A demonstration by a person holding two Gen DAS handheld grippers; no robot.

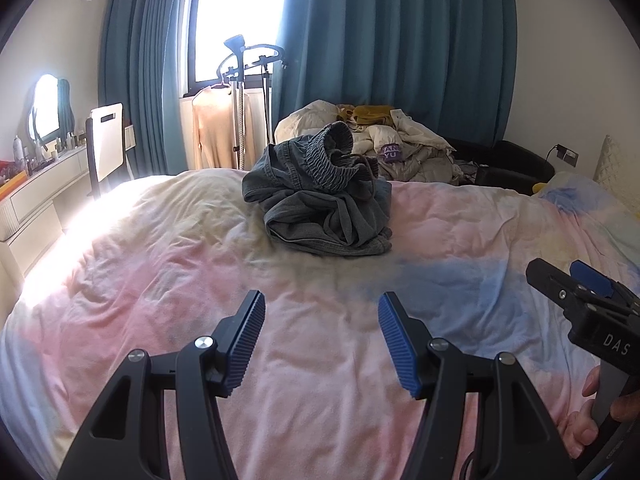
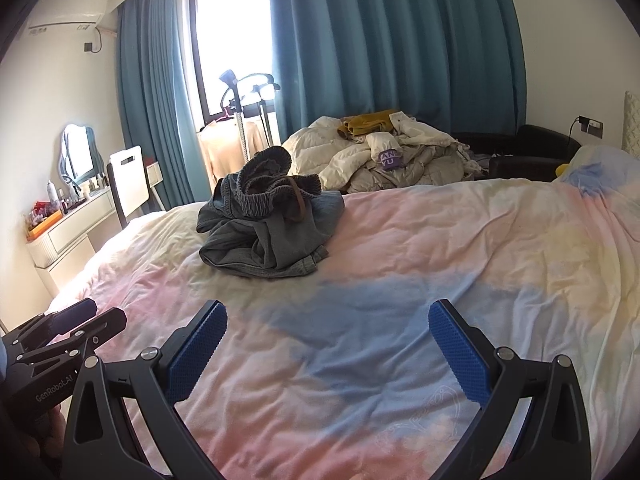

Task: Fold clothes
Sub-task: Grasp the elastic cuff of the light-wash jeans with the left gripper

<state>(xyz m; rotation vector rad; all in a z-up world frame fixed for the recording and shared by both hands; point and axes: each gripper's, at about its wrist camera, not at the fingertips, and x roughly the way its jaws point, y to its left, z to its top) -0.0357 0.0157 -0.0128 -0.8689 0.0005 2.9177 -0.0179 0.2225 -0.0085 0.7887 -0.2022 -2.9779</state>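
Trousers [image 1: 320, 204], grey and crumpled into a heap with the elastic waistband uppermost, sit on the bed [image 1: 160, 264] toward its far side, roughly midway along it. All round the heap I see bare duvet, pink, cream and blue, rumpled but flat, so there is open cover on every side of it (most of it on my near side). The heap's near hem lies well apart from both my grippers.

My left gripper [image 1: 322, 340] hangs over the near part of the bed, jaws wide apart with nothing between the blue pads. My right gripper [image 2: 328, 344] sits just beside it at much the same level, jaws likewise spread and holding nothing; a hand [image 1: 592, 412] shows on its handle.

Past the bed's far edge lies a pile of pale clothes [image 1: 400, 140] on a dark sofa [image 1: 516, 164], with a steamer stand [image 1: 240, 92] and teal curtains [image 1: 400, 40] behind. Off the bed's left edge stand a chair [image 1: 106, 140] and a dresser [image 1: 44, 188].
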